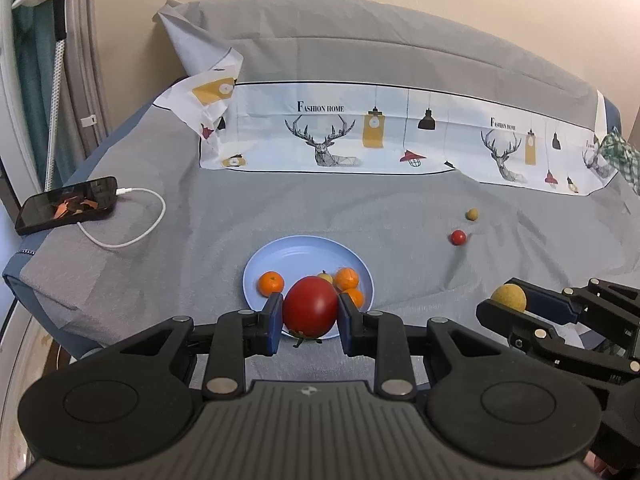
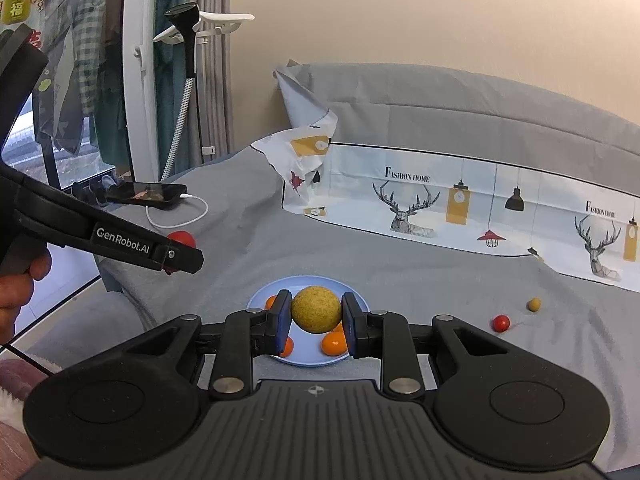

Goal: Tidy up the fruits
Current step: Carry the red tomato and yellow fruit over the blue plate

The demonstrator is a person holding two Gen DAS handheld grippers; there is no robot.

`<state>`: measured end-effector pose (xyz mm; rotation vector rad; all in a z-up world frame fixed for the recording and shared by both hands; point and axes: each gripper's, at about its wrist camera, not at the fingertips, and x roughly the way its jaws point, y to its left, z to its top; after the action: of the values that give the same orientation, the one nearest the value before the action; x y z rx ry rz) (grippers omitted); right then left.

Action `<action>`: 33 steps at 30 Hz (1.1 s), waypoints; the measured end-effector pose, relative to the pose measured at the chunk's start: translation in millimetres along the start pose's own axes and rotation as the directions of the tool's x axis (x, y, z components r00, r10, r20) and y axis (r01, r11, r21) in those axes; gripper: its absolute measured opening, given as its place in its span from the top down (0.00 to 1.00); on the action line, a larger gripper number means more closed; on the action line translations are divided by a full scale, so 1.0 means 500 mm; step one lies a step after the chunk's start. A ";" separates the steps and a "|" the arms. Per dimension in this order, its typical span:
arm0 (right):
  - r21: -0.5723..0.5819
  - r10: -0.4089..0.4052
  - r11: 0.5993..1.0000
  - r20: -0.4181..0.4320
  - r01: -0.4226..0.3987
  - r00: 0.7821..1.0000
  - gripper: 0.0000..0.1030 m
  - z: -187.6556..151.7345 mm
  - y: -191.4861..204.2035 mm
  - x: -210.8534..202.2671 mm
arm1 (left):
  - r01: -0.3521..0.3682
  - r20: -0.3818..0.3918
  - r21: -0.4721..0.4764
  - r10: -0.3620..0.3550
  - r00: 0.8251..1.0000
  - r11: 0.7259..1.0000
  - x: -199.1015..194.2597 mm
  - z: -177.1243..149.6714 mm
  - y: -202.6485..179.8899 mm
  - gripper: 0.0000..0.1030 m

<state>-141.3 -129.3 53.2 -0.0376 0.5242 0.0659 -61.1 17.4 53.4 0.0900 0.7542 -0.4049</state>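
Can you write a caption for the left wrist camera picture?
Left gripper holds a red tomato over the blue plate of oranges.

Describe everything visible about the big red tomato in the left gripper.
The tomato is large, round, deep red, with smooth, slightly glossy skin. Its green calyx shows at the bottom, so it hangs stem-end down. The left gripper holds it, one blue pad pressed on each side. In this view it sits in front of the near edge of the plate, hiding part of it; whether it touches the plate cannot be told. The right wrist view shows only a red sliver behind the left gripper.
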 end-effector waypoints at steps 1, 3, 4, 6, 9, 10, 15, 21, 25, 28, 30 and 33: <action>-0.005 0.000 1.000 0.000 0.000 1.000 0.73 0.001 0.002 -0.001 | 0.002 -0.002 -0.003 -0.002 1.000 1.000 0.002 0.000 0.002 0.70; -0.011 0.000 1.000 0.000 0.000 1.000 0.73 -0.002 0.004 -0.003 | 0.008 -0.005 -0.007 -0.008 1.000 1.000 0.002 0.000 0.004 0.70; -0.011 -0.001 1.000 -0.002 0.001 1.000 0.73 -0.002 0.004 -0.003 | 0.010 -0.005 -0.007 -0.010 1.000 1.000 0.006 0.000 0.006 0.70; -0.010 -0.002 1.000 -0.005 0.002 1.000 0.73 -0.002 0.003 0.000 | 0.012 -0.005 -0.005 -0.012 1.000 1.000 0.007 0.000 0.005 0.70; -0.010 -0.002 1.000 -0.013 0.001 1.000 0.73 0.000 0.003 0.006 | 0.014 -0.008 -0.007 -0.014 1.000 1.000 0.012 0.000 0.008 0.70; -0.009 -0.001 1.000 -0.015 0.001 1.000 0.73 0.000 0.003 0.007 | 0.015 -0.010 -0.008 -0.015 1.000 1.000 0.015 0.000 0.009 0.70; -0.006 -0.001 1.000 -0.028 0.000 1.000 0.73 0.001 0.006 0.014 | 0.017 -0.020 -0.009 -0.017 1.000 1.000 0.024 0.000 0.009 0.70; -0.003 0.002 1.000 -0.045 -0.002 0.999 0.73 0.004 0.007 0.028 | 0.018 -0.034 -0.013 -0.018 0.999 1.000 0.037 0.000 0.009 0.70; -0.002 0.003 1.000 -0.058 -0.003 0.998 0.73 0.004 0.008 0.039 | 0.019 -0.045 -0.016 -0.019 0.999 1.000 0.049 0.002 0.011 0.70; -0.002 0.002 1.000 -0.068 -0.002 0.998 0.73 0.006 0.012 0.048 | 0.021 -0.051 -0.020 -0.022 0.998 1.000 0.058 0.004 0.014 0.70; -0.002 0.002 1.000 -0.075 -0.002 0.997 0.73 0.006 0.013 0.054 | 0.020 -0.055 -0.019 -0.021 0.998 1.000 0.063 0.004 0.014 0.70; -0.001 0.003 1.000 -0.086 -0.003 0.996 0.73 0.006 0.011 0.064 | 0.016 -0.064 -0.017 -0.017 0.998 1.000 0.075 0.007 0.017 0.70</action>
<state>-112.4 -122.0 39.8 -0.0407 0.6099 0.0680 -31.1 12.2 29.8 0.0811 0.8216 -0.4130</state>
